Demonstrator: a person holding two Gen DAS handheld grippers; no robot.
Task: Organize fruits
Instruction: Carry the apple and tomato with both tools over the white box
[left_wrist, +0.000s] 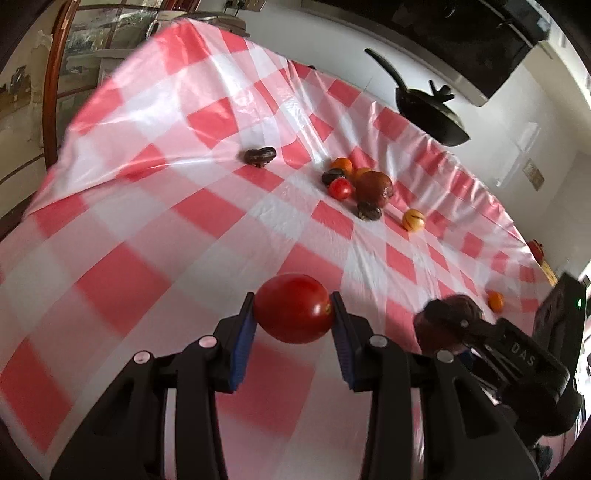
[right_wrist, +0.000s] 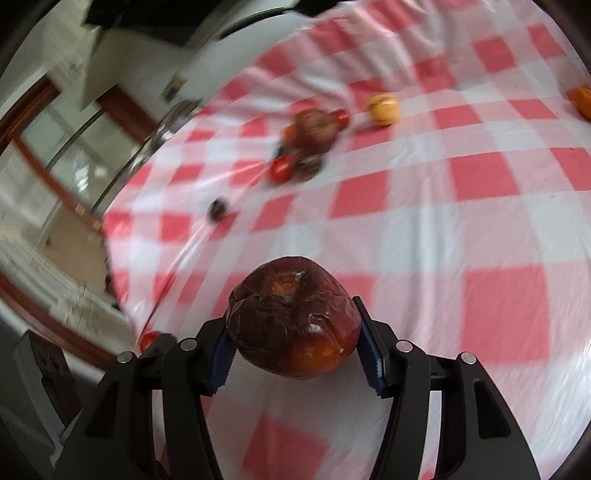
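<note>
My left gripper (left_wrist: 294, 314) is shut on a red tomato (left_wrist: 293, 308) held above the red-and-white checked tablecloth (left_wrist: 166, 192). My right gripper (right_wrist: 293, 334) is shut on a dark, wrinkled brown-red fruit (right_wrist: 293, 319); it also shows at the right of the left wrist view (left_wrist: 448, 321). A cluster of fruits (left_wrist: 356, 186) lies mid-table: a large brown one, a small red tomato, orange ones and dark ones; in the right wrist view the cluster (right_wrist: 308, 142) is blurred. A yellow-orange fruit (left_wrist: 413, 220) lies beside it, also in the right view (right_wrist: 383, 108).
A lone dark fruit (left_wrist: 260, 156) lies left of the cluster, also seen in the right view (right_wrist: 218, 209). A small orange fruit (left_wrist: 495, 300) sits near the table's right edge. A black pan (left_wrist: 428, 110) stands at the far edge. An orange fruit (right_wrist: 581, 99) lies at far right.
</note>
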